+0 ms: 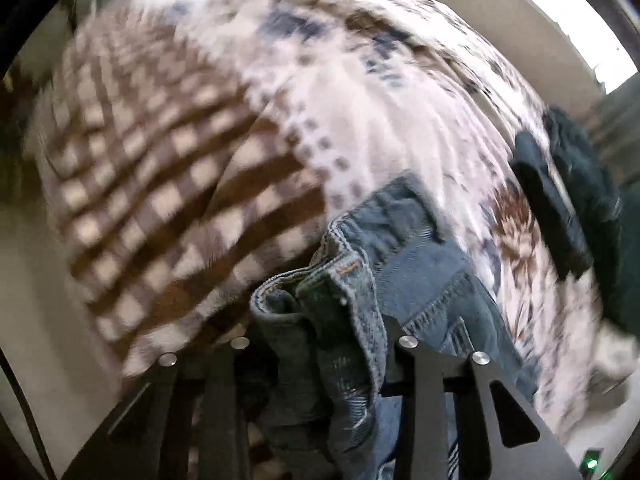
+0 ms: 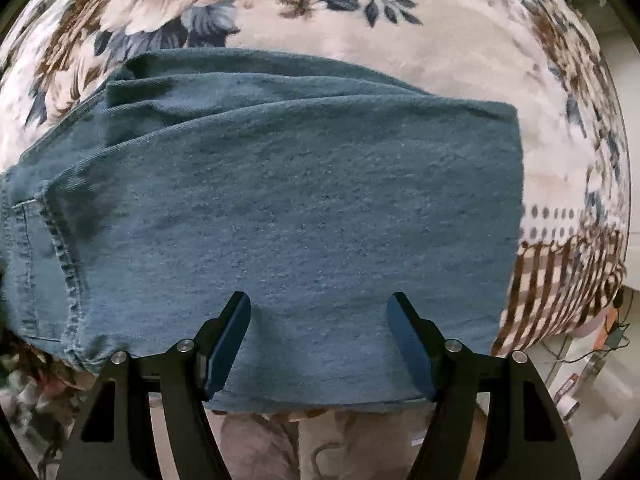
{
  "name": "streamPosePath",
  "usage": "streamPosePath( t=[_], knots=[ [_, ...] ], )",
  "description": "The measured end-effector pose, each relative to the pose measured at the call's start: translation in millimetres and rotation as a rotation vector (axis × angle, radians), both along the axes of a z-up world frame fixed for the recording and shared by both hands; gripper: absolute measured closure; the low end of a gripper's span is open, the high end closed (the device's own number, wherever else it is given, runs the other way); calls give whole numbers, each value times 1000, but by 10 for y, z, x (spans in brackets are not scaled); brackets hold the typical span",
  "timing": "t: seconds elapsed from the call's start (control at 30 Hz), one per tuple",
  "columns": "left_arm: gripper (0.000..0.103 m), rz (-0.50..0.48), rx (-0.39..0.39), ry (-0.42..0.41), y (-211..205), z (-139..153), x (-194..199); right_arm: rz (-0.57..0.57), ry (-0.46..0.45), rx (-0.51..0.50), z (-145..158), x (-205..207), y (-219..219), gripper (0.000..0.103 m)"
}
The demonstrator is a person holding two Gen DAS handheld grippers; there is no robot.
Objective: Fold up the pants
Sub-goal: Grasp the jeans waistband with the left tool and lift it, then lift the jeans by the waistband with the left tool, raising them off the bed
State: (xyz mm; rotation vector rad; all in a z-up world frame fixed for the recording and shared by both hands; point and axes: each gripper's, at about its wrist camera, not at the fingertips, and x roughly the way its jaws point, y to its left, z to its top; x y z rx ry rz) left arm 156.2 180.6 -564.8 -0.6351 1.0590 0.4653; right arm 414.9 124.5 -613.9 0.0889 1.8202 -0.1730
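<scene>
Blue denim pants (image 2: 280, 208) lie folded on a floral and checked blanket (image 2: 460, 40). My right gripper (image 2: 319, 308) is open, its blue-padded fingers (image 2: 228, 340) resting low over the near edge of the folded legs, holding nothing. In the left wrist view my left gripper (image 1: 320, 344) is shut on the pants' waistband end (image 1: 352, 280), which bunches up between the fingers and is lifted above the blanket (image 1: 180, 184). That view is blurred by motion.
A dark green garment (image 1: 568, 192) lies at the blanket's right side in the left wrist view. Beyond the bed's right edge are floor, cables and small items (image 2: 592, 360). A bright window (image 1: 580, 12) is at the upper right.
</scene>
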Motion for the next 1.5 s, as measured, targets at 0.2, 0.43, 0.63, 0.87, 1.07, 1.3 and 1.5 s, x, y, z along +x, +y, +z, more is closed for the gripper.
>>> streamPosePath(
  t=[0.2, 0.43, 0.63, 0.87, 1.07, 1.3, 1.5],
  knots=[
    [76, -208, 244, 7, -636, 597, 134, 64, -49, -46, 110, -87, 14, 12],
    [78, -357, 365, 21, -1137, 772, 150, 60, -89, 5, 351, -113, -19, 12],
    [79, -424, 415, -2, -1453, 906, 176, 53, -94, 35, 389, -176, -159, 12],
    [79, -524, 443, -49, -1928, 1091, 220, 32, -90, 59, 387, -585, -491, 12],
    [80, -617, 458, -89, -2415, 1211, 208, 55, -90, 50, 420, -789, -803, 12],
    [80, -698, 475, -103, -2906, 1232, 169, 3, -117, 46, 543, -841, -1247, 12],
    [81, -732, 474, -92, -3230, 1178, 143, -43, -131, 45, 624, -876, -1755, 12]
  ],
)
